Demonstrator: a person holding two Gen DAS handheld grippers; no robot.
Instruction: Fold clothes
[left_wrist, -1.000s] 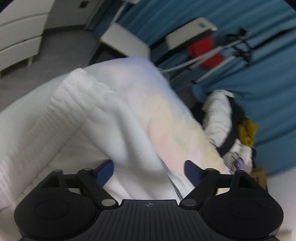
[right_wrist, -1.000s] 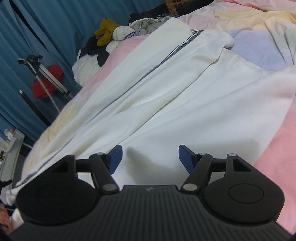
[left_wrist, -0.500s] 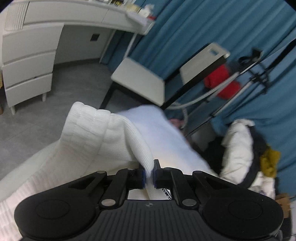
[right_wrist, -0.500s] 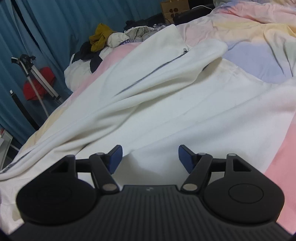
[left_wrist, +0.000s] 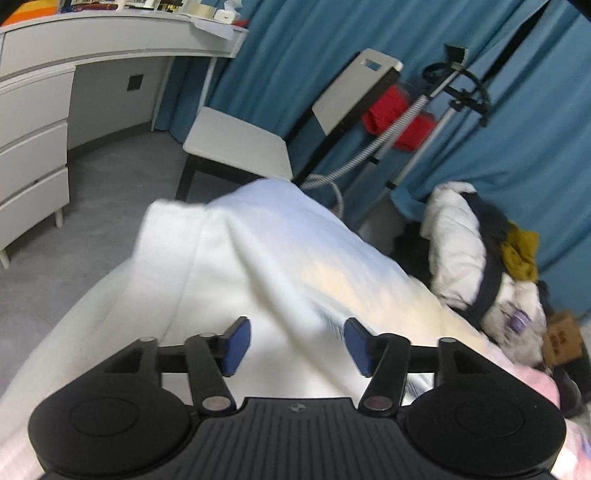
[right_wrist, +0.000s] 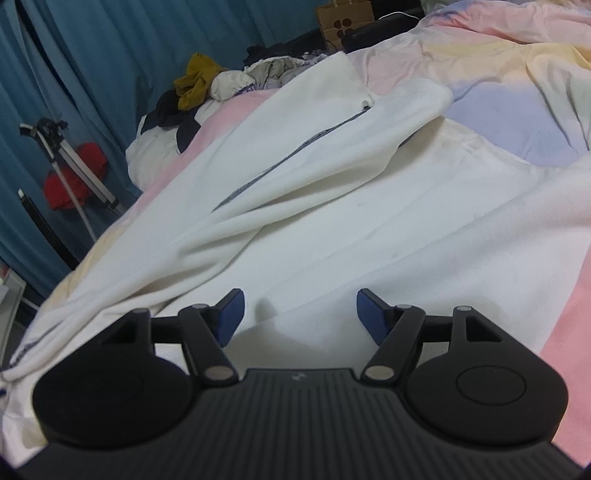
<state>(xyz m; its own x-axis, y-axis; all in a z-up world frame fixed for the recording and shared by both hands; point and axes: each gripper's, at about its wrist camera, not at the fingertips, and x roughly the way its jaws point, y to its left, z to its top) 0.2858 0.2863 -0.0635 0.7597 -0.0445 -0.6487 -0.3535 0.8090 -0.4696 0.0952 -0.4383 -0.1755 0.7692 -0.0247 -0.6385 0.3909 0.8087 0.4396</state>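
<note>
A white zip-up garment (right_wrist: 332, 206) lies spread on the pastel bedsheet (right_wrist: 517, 55), with a dark zipper line (right_wrist: 280, 162) running along it and one sleeve folded over its body. My right gripper (right_wrist: 298, 314) is open and empty, low over the garment's near part. In the left wrist view the same white garment (left_wrist: 280, 258) bulges up at the bed's edge. My left gripper (left_wrist: 297, 347) is open, with a fold of the cloth lying between its blue pads (left_wrist: 236, 341) but not pinched.
A pile of other clothes (left_wrist: 487, 258) sits at the bed's far end and also shows in the right wrist view (right_wrist: 207, 88). A white chair (left_wrist: 240, 147), a steamer stand (left_wrist: 424, 140), white drawers (left_wrist: 29, 155) and blue curtains (left_wrist: 332, 55) stand beyond the bed. A paper bag (right_wrist: 343, 18) is at the back.
My left gripper shut on the garment's ribbed edge half a second ago and has now opened and let it go. The sleeve has dropped folded across the garment. My right gripper stayed open.
</note>
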